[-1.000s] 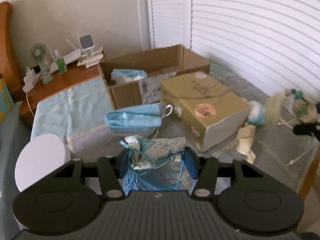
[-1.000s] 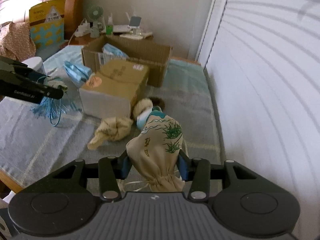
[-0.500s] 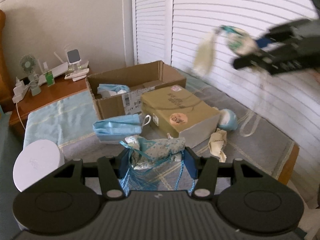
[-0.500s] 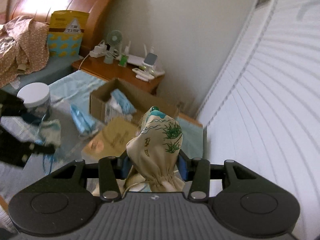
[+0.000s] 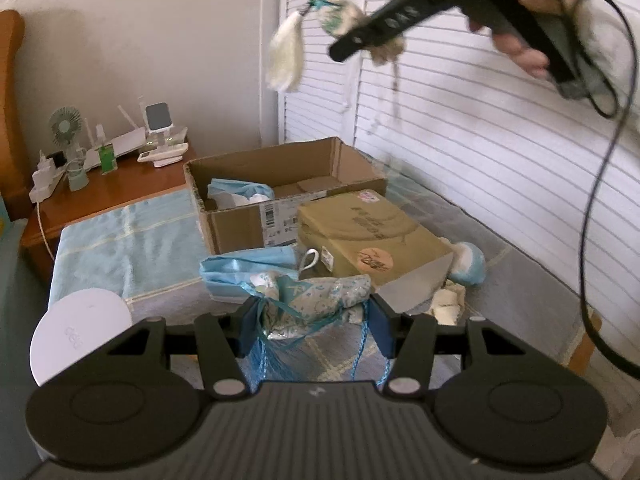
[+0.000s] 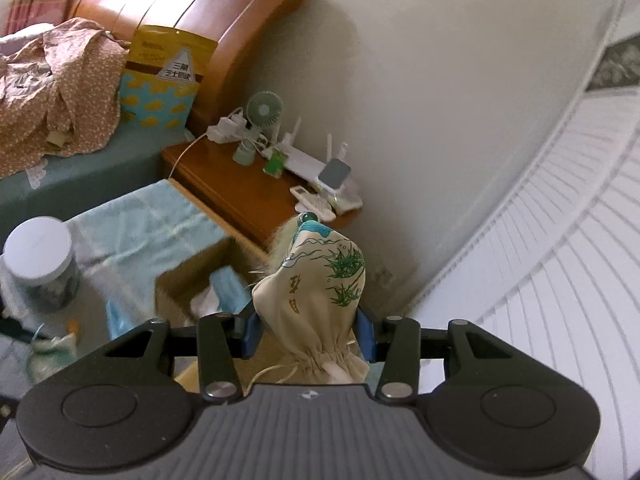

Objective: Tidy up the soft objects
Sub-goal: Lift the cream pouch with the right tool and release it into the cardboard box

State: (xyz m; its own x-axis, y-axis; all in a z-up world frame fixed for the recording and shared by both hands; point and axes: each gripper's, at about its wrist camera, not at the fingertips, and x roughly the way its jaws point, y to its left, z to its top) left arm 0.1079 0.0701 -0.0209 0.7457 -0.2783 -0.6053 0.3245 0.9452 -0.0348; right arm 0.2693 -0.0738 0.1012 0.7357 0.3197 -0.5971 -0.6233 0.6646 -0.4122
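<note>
Right gripper point(image 6: 308, 330) clamps a cream pouch point(image 6: 316, 280) high above the open carton point(image 5: 280, 184); left gripper point(image 5: 314, 328) pinches a blue sachet point(image 5: 316, 296) short of it. Dangling tassels may snag the carton's rim.

fan point(image 6: 262, 110) – on nightstand point(image 6: 240, 192) | router point(image 6: 308, 166) – beside fan | jar point(image 6: 40, 264) – white lid, on bench | headboard point(image 6: 192, 12) | shutters point(image 5: 460, 128)

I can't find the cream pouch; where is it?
The cream pouch is clamped in the right hand-held gripper, held high above the open box.
</note>
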